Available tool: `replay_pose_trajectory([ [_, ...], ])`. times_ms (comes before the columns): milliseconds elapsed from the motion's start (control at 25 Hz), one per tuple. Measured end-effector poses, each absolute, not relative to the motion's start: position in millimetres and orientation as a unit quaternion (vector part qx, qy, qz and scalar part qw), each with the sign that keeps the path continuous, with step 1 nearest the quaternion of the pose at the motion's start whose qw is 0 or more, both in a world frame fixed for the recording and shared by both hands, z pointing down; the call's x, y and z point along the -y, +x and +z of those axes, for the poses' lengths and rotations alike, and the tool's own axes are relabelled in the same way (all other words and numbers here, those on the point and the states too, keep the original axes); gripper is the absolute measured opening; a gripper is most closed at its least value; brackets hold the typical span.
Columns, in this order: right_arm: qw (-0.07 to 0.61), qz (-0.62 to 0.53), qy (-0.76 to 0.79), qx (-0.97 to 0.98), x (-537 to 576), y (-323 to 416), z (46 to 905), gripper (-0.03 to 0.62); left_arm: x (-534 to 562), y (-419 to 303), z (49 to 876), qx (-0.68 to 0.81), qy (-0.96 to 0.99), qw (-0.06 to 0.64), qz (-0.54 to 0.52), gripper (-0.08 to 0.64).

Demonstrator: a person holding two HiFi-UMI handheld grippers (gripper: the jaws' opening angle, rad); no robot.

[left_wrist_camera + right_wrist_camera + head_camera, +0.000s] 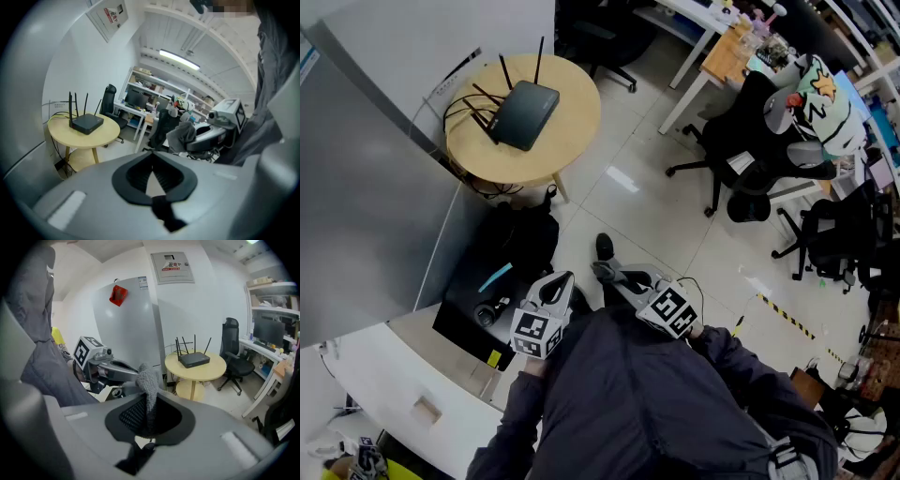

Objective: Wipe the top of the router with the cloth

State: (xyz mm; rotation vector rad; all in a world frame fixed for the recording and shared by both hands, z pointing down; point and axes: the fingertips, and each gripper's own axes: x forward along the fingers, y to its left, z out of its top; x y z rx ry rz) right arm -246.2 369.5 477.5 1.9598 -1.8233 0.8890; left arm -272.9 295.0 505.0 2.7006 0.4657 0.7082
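Note:
The black router with several antennas lies on a round wooden table far ahead of both grippers; it also shows as the router and the router. My right gripper is shut on a grey cloth that sticks up between its jaws. In the head view the right gripper is held close to my body, above the floor. My left gripper hangs beside it, and the left gripper has its jaw tips together with nothing between them.
A grey partition stands left of the table. Cables trail off the table's left side. A black bag and case sit on the floor below it. Office chairs and desks fill the right side.

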Motion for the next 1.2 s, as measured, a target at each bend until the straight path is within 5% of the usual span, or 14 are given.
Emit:
replay_pose_trajectory([
  [880,0.142,0.312,0.635,0.692,-325,39,516,0.032,-248,3,517,-0.094,0.949,0.143,0.265,0.0],
  [1200,0.145,0.32,0.619,0.702,-309,89,530,0.032,-228,30,515,-0.063,0.945,0.149,0.283,0.0],
])
